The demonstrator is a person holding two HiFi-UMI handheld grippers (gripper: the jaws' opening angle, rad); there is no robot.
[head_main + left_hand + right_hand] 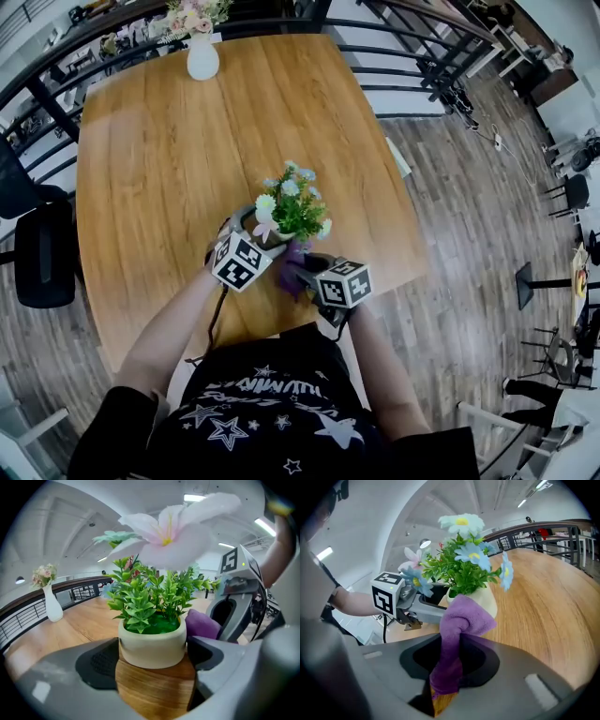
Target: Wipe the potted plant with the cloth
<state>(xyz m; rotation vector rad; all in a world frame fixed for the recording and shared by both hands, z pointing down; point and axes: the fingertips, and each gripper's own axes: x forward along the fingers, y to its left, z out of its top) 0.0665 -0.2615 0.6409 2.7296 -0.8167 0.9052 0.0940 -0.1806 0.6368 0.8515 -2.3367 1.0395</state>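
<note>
The potted plant [291, 208], green leaves with pale blue, white and pink flowers in a cream pot [152, 644], stands near the front edge of the wooden table [169, 141]. My left gripper [152, 663] has its jaws against both sides of the pot, shut on it. In the head view the left gripper [246, 246] is left of the plant and the right gripper [314, 272] is at its front right. My right gripper [452, 660] is shut on a purple cloth [464, 616], whose bunched end presses on the pot [491, 601]. The cloth [201, 623] also shows beside the pot.
A white vase of flowers [202, 58] stands at the table's far edge. A black chair [42, 253] is left of the table. A dark railing [403, 56] runs behind and to the right. Wood floor lies to the right.
</note>
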